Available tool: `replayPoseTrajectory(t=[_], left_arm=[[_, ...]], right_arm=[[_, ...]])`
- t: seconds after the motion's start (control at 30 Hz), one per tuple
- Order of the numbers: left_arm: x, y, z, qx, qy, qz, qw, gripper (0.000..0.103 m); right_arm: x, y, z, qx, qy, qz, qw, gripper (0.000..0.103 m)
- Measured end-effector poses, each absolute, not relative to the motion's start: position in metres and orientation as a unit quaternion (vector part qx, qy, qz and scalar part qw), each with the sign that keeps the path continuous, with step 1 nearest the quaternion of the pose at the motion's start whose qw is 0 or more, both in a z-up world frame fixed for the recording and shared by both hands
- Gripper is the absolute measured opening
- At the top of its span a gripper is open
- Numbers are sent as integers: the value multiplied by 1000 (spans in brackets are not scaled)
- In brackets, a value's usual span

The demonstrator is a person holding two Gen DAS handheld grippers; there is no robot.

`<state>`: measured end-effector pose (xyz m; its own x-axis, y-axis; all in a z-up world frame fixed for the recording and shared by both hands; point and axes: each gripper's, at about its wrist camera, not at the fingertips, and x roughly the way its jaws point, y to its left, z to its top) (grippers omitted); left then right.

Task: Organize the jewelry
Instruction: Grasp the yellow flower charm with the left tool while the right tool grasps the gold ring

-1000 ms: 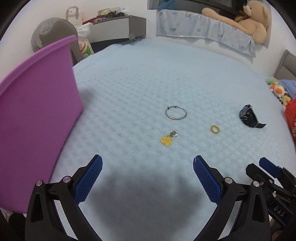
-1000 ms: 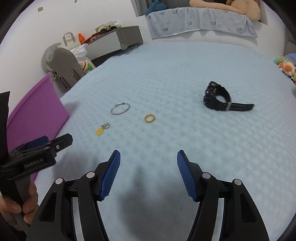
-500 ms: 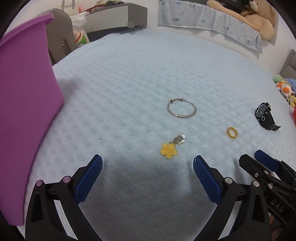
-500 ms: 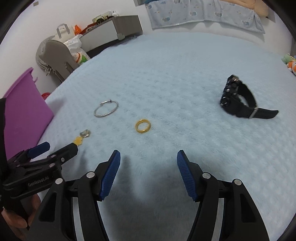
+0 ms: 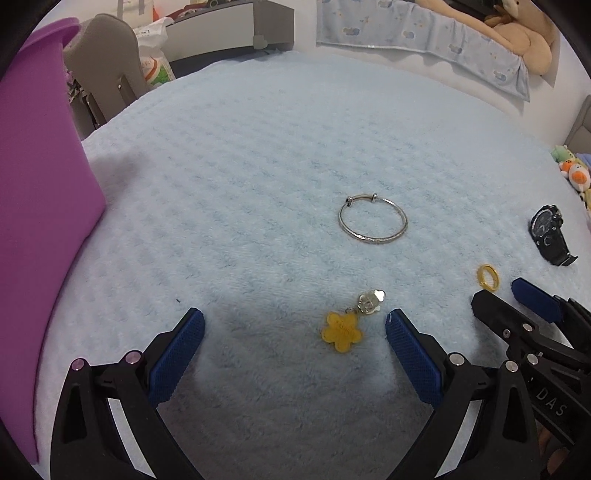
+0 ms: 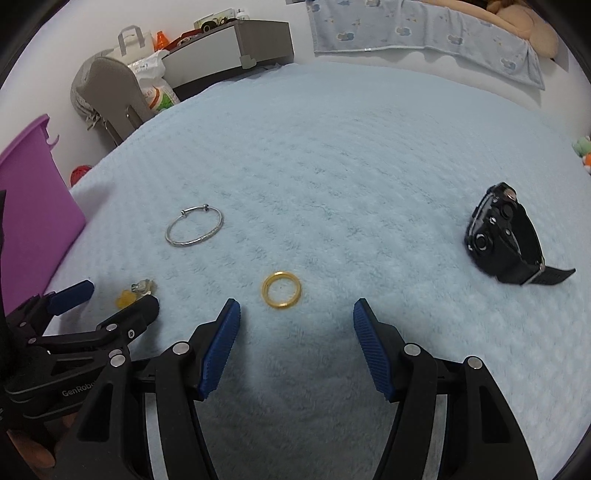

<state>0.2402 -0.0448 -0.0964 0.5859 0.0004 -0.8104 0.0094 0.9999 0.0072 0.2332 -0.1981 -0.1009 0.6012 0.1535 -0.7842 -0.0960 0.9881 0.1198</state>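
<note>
Both grippers are held low and side by side, pointing forward. The left gripper (image 5: pixel 294 326) is spread wide, with nothing gripped between its blue-padded fingers (image 5: pixel 176 357). The right gripper (image 6: pixel 296 317) is likewise parted and empty, its blue pads (image 6: pixel 371 349) well apart. The left gripper is seen just to the left of the right one, its tips level with the right's.

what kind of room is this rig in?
Most likely a bedroom, probably a child's. The jewelry lies on a light blue plush blanket spread like a bed cover, a teddy bear lies along the far edge, and small stuffed toys sit at the right side.
</note>
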Motion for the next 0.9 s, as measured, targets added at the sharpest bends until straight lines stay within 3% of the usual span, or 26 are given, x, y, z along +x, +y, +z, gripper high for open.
replayPoseTrajectory(t=[0.3, 0.57, 0.67, 0.73, 0.77, 0.83, 0.87, 0.9], left_arm=[[243, -47, -99, 10, 459, 4, 888, 97], [246, -46, -99, 7, 462, 0, 887, 95], [245, -46, -98, 11, 455, -1, 890, 84], [242, -53, -96, 24, 447, -8, 894, 68], [240, -58, -95, 37, 442, -8, 896, 65], [237, -66, -94, 52, 436, -23, 898, 43], [235, -68, -93, 58, 433, -22, 899, 39], [235, -70, -92, 59, 433, -30, 899, 28]], right_arm=[[244, -195, -104, 13, 444, 67, 893, 60], [245, -184, -105, -28, 447, 57, 892, 53], [245, -178, -104, -38, 446, 57, 893, 46], [243, -179, -103, -36, 444, 56, 894, 38], [243, -179, -103, -34, 444, 55, 894, 36], [243, -181, -102, -29, 444, 59, 893, 26], [243, -181, -101, -26, 444, 65, 893, 23], [241, -181, -101, -26, 442, 68, 894, 21]])
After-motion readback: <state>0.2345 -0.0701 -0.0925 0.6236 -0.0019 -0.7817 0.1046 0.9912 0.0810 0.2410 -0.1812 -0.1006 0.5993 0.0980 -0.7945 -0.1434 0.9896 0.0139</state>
